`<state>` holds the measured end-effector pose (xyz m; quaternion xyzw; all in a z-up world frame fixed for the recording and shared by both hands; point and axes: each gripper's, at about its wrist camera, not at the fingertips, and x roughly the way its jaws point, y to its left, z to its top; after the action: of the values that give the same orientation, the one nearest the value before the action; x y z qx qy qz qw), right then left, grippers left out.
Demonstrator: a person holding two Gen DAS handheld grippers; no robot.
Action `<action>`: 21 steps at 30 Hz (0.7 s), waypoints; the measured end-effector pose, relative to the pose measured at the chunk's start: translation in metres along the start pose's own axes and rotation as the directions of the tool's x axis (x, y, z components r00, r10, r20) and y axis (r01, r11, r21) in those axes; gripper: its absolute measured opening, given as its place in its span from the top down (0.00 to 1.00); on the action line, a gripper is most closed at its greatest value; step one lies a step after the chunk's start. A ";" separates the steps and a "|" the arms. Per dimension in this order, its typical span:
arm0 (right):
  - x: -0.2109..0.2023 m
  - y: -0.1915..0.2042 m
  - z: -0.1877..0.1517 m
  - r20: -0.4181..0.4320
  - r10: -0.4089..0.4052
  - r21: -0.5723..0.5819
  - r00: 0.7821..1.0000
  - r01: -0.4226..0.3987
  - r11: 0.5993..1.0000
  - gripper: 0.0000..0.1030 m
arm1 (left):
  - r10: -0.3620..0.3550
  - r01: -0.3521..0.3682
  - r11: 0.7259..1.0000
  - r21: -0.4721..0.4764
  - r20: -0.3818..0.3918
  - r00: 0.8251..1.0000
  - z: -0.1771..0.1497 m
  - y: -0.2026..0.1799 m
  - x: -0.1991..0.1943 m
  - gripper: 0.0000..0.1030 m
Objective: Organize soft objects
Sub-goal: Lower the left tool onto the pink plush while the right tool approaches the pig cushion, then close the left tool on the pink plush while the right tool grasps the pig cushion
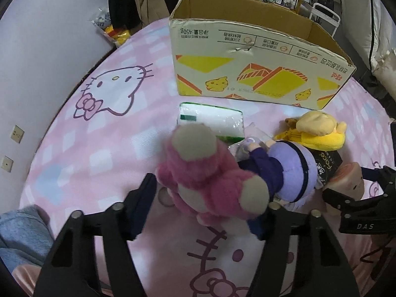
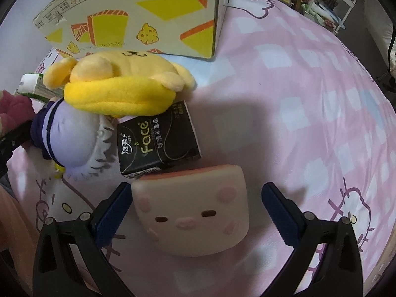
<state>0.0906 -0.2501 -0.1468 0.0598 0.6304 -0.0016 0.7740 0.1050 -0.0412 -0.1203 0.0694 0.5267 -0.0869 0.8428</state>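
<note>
A pink plush bear point(image 1: 205, 173) lies on the pink cat-print sheet point(image 1: 86, 148) with its feet up. My left gripper point(image 1: 208, 198) is shut on it, one pad on each side of its body. To the bear's right lie a purple doll point(image 1: 287, 170), a black tissue pack point(image 2: 158, 141) and a yellow dog plush point(image 2: 118, 86). A soft pink pig-face block point(image 2: 193, 212) sits between the fingers of my right gripper point(image 2: 195, 188), which stands open, with a gap on the block's right side. An open cardboard box point(image 1: 247, 57) stands behind the toys.
A green and white tissue pack point(image 1: 210, 121) lies in front of the box. A grey cloth point(image 1: 22, 232) is at the lower left. A pale wall point(image 1: 37, 61) borders the bed on the left. A white rack point(image 1: 326, 14) and clutter stand beyond the bed.
</note>
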 end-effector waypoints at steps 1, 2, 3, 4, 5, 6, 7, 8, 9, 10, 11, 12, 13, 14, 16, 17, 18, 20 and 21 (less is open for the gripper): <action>0.000 0.000 0.000 0.000 0.000 -0.001 1.000 0.000 1.000 0.00 | 0.002 -0.002 1.000 0.004 0.002 1.000 0.000 -0.001 -0.001 0.39; 0.000 0.000 0.000 0.002 -0.001 -0.001 1.000 0.001 1.000 0.00 | 0.009 -0.009 1.000 0.009 0.006 1.000 -0.001 -0.002 -0.002 0.39; -0.001 0.000 0.000 0.003 -0.002 0.000 1.000 0.002 1.000 0.00 | 0.013 -0.013 1.000 0.013 0.008 1.000 -0.001 -0.002 -0.003 0.39; -0.001 0.000 0.000 0.004 -0.002 0.001 1.000 0.002 1.000 0.00 | 0.015 -0.015 1.000 0.018 0.008 1.000 -0.001 -0.003 -0.004 0.39; -0.001 0.001 0.000 0.005 -0.001 0.002 1.000 0.001 1.000 0.00 | 0.016 -0.016 1.000 0.020 0.009 1.000 -0.002 -0.004 -0.005 0.39; -0.001 0.001 0.000 0.004 -0.002 0.004 1.000 0.002 1.000 0.00 | 0.016 -0.016 1.000 0.021 0.008 1.000 -0.002 -0.004 -0.006 0.39; 0.000 0.001 -0.001 0.003 -0.005 0.005 1.000 0.005 1.000 0.00 | 0.017 -0.017 1.000 0.022 0.006 1.000 -0.002 -0.005 -0.007 0.39; 0.000 0.000 -0.001 0.002 -0.006 0.006 1.000 0.006 1.000 0.00 | 0.015 -0.015 1.000 0.022 0.006 1.000 -0.001 -0.004 -0.006 0.39; 0.001 0.001 -0.001 0.000 -0.009 0.007 1.000 0.009 1.000 0.00 | 0.015 -0.015 1.000 0.022 0.006 1.000 -0.001 -0.004 -0.006 0.39; 0.001 0.001 0.000 -0.001 -0.010 0.005 1.000 0.010 1.000 0.00 | 0.016 -0.016 1.000 0.021 0.009 1.000 -0.001 -0.004 -0.007 0.39; 0.002 0.001 0.000 -0.001 -0.010 0.003 1.000 0.010 1.000 0.00 | 0.018 -0.018 1.000 0.020 0.015 1.000 -0.001 -0.004 -0.009 0.39; 0.000 0.000 -0.001 -0.003 -0.009 -0.002 1.000 0.009 1.000 0.00 | 0.021 -0.021 1.000 0.017 0.024 0.999 -0.001 -0.004 -0.011 0.39; 0.000 0.001 -0.001 -0.009 -0.009 -0.008 1.000 0.009 1.000 0.00 | 0.024 -0.024 1.000 0.012 0.039 0.999 -0.001 -0.003 -0.014 0.39; 0.001 0.003 -0.002 -0.016 -0.014 -0.014 1.000 0.013 1.000 0.00 | 0.014 -0.015 1.000 0.012 0.058 0.998 -0.001 -0.003 -0.017 0.41; 0.002 0.009 -0.007 -0.028 -0.020 -0.022 0.999 0.019 1.000 0.00 | -0.034 0.034 0.999 0.005 0.078 0.996 0.001 0.000 -0.020 0.64; 0.004 0.010 -0.008 -0.033 -0.019 -0.026 0.999 0.018 1.000 0.00 | -0.048 0.049 0.999 -0.002 0.077 0.996 0.002 0.001 -0.020 0.64; 0.005 0.010 -0.008 -0.036 -0.017 -0.027 0.999 0.016 0.999 0.01 | -0.054 0.055 0.998 -0.013 0.079 0.995 0.002 0.003 -0.021 0.64; 0.007 0.010 -0.007 -0.045 -0.018 -0.022 0.999 0.017 1.000 0.12 | -0.057 0.059 0.998 -0.024 0.086 0.995 0.002 0.006 -0.022 0.64; 0.007 0.008 -0.006 -0.042 -0.012 -0.012 0.999 0.012 1.000 0.14 | -0.054 0.057 0.998 -0.026 0.092 0.994 0.001 0.006 -0.023 0.64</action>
<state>0.0867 -0.2408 -0.1542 0.0513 0.6467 -0.0011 0.7611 0.0975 -0.0339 -0.0984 0.0386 0.4904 -0.1058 0.8642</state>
